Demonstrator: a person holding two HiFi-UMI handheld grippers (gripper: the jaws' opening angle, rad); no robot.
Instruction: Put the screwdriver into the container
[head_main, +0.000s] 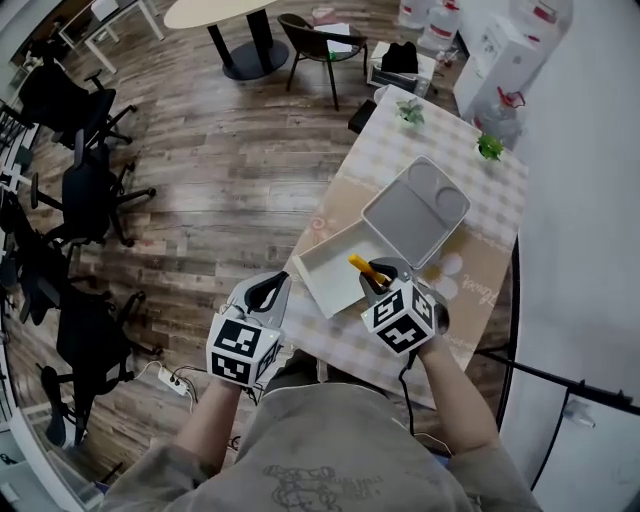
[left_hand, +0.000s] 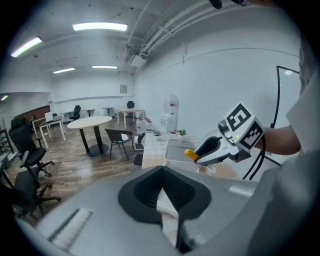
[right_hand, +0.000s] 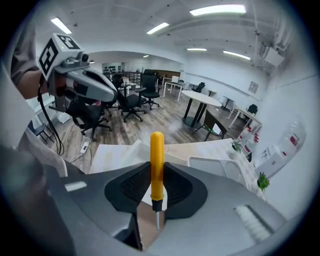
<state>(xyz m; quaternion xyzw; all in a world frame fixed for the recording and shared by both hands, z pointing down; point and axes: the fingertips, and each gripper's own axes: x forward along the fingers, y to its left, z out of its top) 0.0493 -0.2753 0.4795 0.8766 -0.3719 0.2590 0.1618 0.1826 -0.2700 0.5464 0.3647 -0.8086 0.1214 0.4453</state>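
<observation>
A yellow-handled screwdriver (head_main: 358, 264) is clamped in my right gripper (head_main: 383, 279), held just over the near right corner of the open white container (head_main: 330, 262) on the checked table. In the right gripper view the handle (right_hand: 157, 162) stands upright between the black pads, its metal shaft pointing down behind them. The container's wall (right_hand: 122, 151) lies just ahead. My left gripper (head_main: 266, 293) hovers off the table's left edge, jaws together and nothing in them. The left gripper view shows the right gripper (left_hand: 201, 152) with the yellow handle tip (left_hand: 188, 153) over the container.
The container's grey lid (head_main: 416, 209) lies upside down just beyond it. Two small green plants (head_main: 410, 112) (head_main: 489, 147) stand at the table's far end. Office chairs (head_main: 92, 190) line the left, a power strip (head_main: 172, 380) lies on the floor, and a white wall runs along the right.
</observation>
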